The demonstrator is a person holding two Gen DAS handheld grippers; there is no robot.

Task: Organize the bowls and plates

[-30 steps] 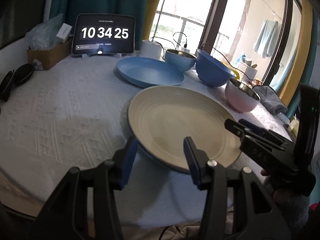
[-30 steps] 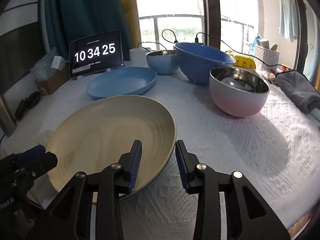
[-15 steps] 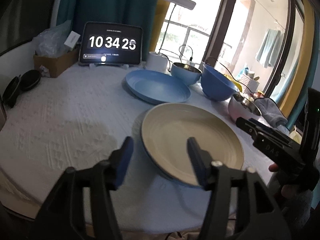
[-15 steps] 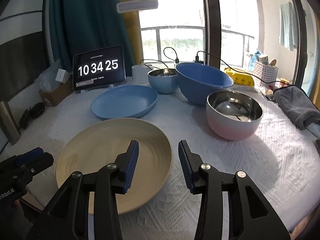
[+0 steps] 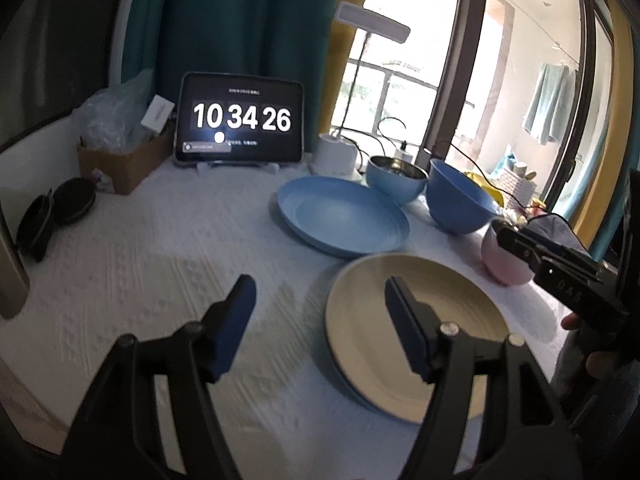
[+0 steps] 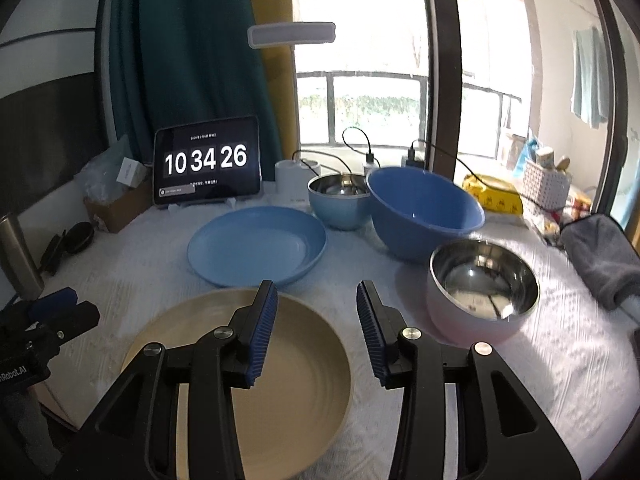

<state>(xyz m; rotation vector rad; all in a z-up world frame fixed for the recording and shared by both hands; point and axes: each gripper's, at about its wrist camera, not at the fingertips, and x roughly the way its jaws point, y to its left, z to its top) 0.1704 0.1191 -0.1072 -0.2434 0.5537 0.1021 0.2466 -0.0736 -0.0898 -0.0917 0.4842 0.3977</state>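
A cream plate [image 5: 416,332] [image 6: 296,376] lies flat at the near edge of the white table. Behind it lies a blue plate [image 5: 342,216] [image 6: 256,244]. Further back stand a small blue steel-lined bowl [image 5: 396,178] [image 6: 340,200], a large blue bowl [image 5: 460,204] [image 6: 424,212] and a pink steel-lined bowl [image 5: 502,260] [image 6: 480,292]. My left gripper [image 5: 320,300] is open and empty, above the table left of the cream plate. My right gripper [image 6: 316,312] is open and empty, above the cream plate's right side.
A tablet clock [image 5: 240,120] [image 6: 206,164] stands at the back. A cardboard box with bags [image 5: 120,156], black round cases [image 5: 60,208], a white lamp base [image 6: 294,180], cables and a grey cloth [image 6: 600,256] ring the table. The right gripper shows in the left wrist view [image 5: 560,272].
Both grippers have pulled back and risen from the cream plate, and their jaws have opened wider. The plate now lies flat on the table. The clock reads 10:34:26.
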